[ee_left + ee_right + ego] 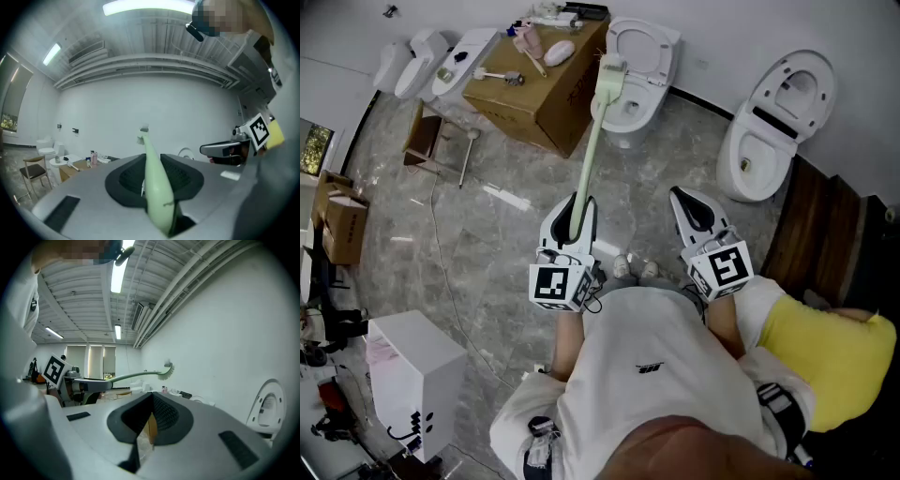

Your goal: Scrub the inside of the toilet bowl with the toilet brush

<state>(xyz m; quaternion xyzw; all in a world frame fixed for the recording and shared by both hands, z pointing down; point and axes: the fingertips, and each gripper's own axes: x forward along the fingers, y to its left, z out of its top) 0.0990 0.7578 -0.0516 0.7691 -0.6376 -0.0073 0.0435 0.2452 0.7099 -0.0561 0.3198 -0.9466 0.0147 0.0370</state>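
My left gripper point(579, 208) point(157, 187) is shut on the handle of a pale green toilet brush point(592, 141) point(151, 173). The brush points up and away, held in the air. Its bristle head point(609, 75) point(167, 370) lines up with the left rim of a white toilet point(649, 66) whose lid is up. In both gripper views the head shows against the white wall, above the bowl. My right gripper point(686, 199) point(149, 423) is held beside the left one, shut with nothing in it. A second white toilet point(773, 131) stands further right.
A cardboard box point(558, 94) with bottles and brushes on top stands left of the near toilet. More toilets point(422, 61) and a small wooden chair point(427, 141) are at the far left. A white box point(417, 370) sits near left, and dark wood panels point(811, 225) lie at right.
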